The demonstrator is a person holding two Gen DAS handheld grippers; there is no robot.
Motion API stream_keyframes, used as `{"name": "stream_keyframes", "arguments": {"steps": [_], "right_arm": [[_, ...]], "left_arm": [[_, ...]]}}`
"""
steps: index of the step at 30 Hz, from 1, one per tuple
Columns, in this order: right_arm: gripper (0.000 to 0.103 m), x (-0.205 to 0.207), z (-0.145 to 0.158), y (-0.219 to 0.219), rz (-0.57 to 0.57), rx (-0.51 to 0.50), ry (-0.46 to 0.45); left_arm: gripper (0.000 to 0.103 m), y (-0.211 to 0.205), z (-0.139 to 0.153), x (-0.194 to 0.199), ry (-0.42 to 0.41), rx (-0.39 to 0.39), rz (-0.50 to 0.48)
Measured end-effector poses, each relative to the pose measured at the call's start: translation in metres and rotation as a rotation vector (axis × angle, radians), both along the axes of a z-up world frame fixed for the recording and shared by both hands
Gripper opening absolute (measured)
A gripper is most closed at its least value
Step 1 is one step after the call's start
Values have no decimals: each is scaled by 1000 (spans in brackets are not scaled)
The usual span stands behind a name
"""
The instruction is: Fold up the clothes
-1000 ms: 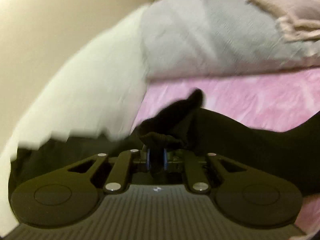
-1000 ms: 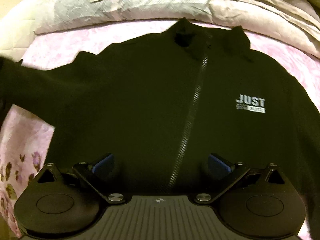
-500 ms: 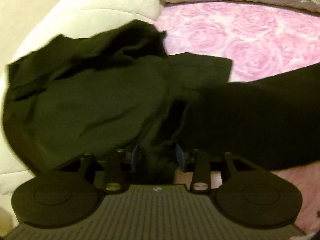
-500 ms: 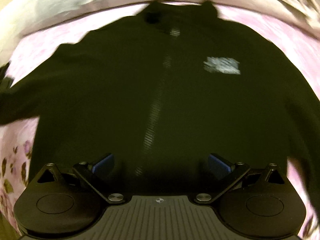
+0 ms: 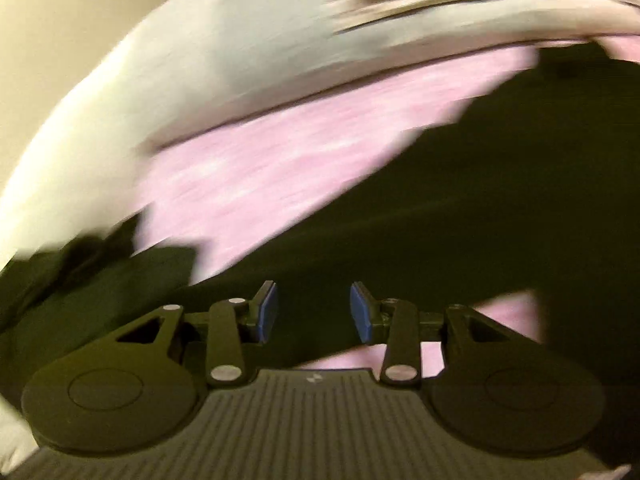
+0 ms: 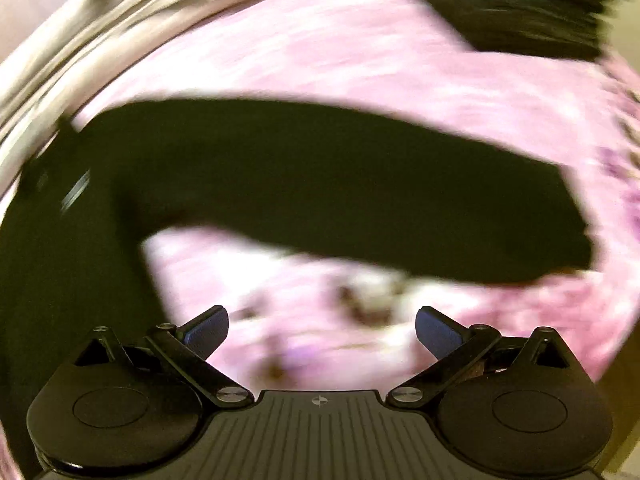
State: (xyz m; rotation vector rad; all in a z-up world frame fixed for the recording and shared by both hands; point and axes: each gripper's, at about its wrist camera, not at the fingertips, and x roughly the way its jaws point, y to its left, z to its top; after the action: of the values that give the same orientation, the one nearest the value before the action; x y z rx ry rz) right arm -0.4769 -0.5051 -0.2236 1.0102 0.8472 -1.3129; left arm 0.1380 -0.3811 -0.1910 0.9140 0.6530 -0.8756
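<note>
Both views are smeared by motion blur. The left tongs [image 5: 313, 311] stand partly open, their blue pads [image 5: 267, 312] apart with nothing between them; the black jacket [image 5: 460, 216] lies just past the pads and spreads away ahead and to the right, while a rumpled fold of it sits to the left of the tongs. The jacket rests on a bed with a pink floral sheet [image 5: 288, 168], and pale pillows [image 5: 256, 48] lie far ahead of the left tongs.

The right tongs [image 6: 322, 330] are spread wide and empty, hanging over bare pink sheet [image 6: 360, 60]. Ahead of them one jacket sleeve [image 6: 340, 192] stretches across from left to right, its cuff end off to the right; the jacket's body fills the left side beside the tongs. A dark blurred object [image 6: 520, 12] lies far ahead on the right; I cannot tell what it is.
</note>
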Motion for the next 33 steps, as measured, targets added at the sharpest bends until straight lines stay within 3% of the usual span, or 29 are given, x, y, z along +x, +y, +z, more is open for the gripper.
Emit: {"name": "stream_keyframes", "arguments": {"steps": [3, 8, 12, 13, 14, 17, 19, 20, 24, 26, 30, 31, 32, 33], "right_arm": [[102, -72, 13, -7, -100, -68, 18], [102, -176, 8, -35, -208, -84, -43], [101, -217, -11, -61, -87, -85, -117], [96, -225, -16, -66, -48, -85, -133], [84, -232, -19, -72, -5, -86, -156], [79, -254, -19, -76, 61, -100, -228], [68, -265, -13, -71, 81, -109, -224], [62, -273, -11, -67, 68, -104, -241], [61, -288, -10, -52, 33, -49, -416], [62, -279, -16, -47, 80, -23, -464], [61, -265, -42, -49, 103, 40, -463], [56, -265, -47, -49, 92, 51, -479], [24, -265, -49, -49, 89, 57, -497], [13, -267, -48, -49, 81, 66, -509]], "left_arm": [[38, -36, 2, -92, 39, -22, -156], [41, -80, -8, -250, 151, -19, -404], [41, -102, -20, -368, 187, 20, -614], [41, -104, -22, -391, 198, 27, -655], [41, -107, -23, -415, 210, 35, -696], [42, -114, -24, -474, 247, 48, -808], [42, -119, -25, -513, 265, 56, -877], [42, -123, -26, -530, 276, 62, -903], [44, -140, -37, -566, 295, 100, -969], [45, -149, -44, -575, 296, 126, -988], [45, -166, -58, -592, 299, 177, -1026], [45, -171, -61, -596, 299, 189, -1036], [45, -175, -64, -600, 300, 202, -1045], [45, -180, -68, -604, 301, 215, -1055]]}}
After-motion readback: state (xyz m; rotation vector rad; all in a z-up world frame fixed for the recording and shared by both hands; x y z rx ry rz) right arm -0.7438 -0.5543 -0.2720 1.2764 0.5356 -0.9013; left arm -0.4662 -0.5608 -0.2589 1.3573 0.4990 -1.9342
